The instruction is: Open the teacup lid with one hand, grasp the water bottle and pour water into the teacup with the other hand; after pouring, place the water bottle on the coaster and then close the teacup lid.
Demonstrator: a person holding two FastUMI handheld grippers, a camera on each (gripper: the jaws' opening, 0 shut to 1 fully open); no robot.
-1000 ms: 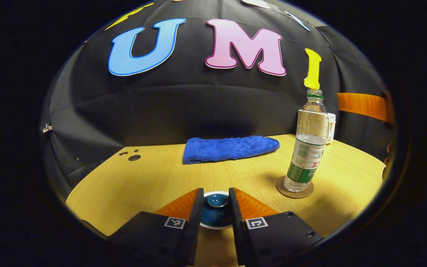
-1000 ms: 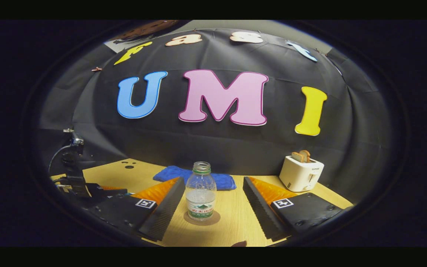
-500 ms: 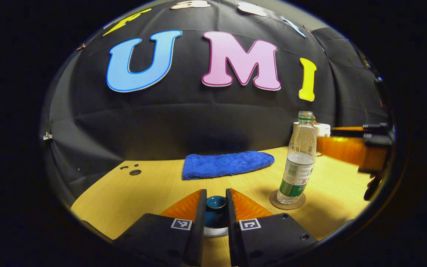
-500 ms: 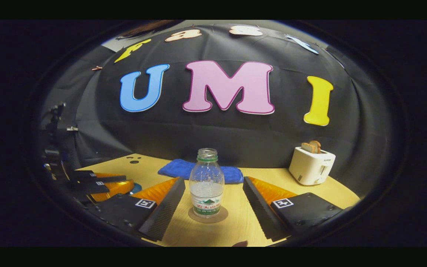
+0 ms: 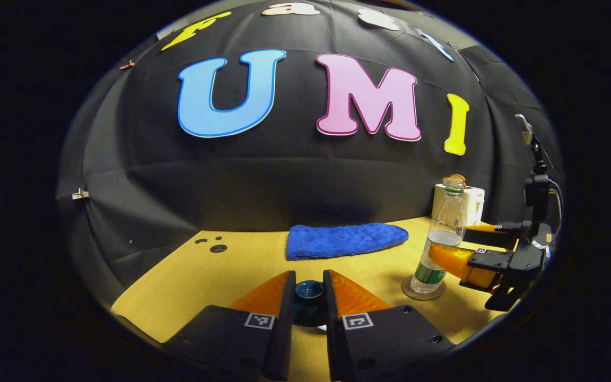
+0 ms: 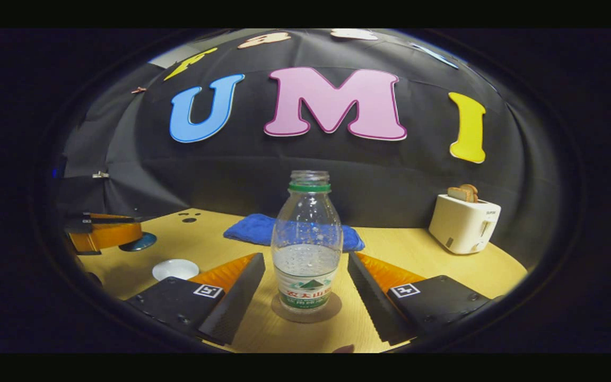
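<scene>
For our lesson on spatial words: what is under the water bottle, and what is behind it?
Under the water bottle lies a round brown coaster; its middle is covered by the bottle. Behind it, a folded blue cloth lies on the table, partly seen through the clear plastic.

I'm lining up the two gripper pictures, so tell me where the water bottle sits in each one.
Left gripper view: the water bottle stands at the right on its coaster, with the right tongs around it.
Right gripper view: it stands in the centre, between that gripper's own open fingers.
Shared landmark: the blue towel lying behind the bottle by the wall.
</scene>
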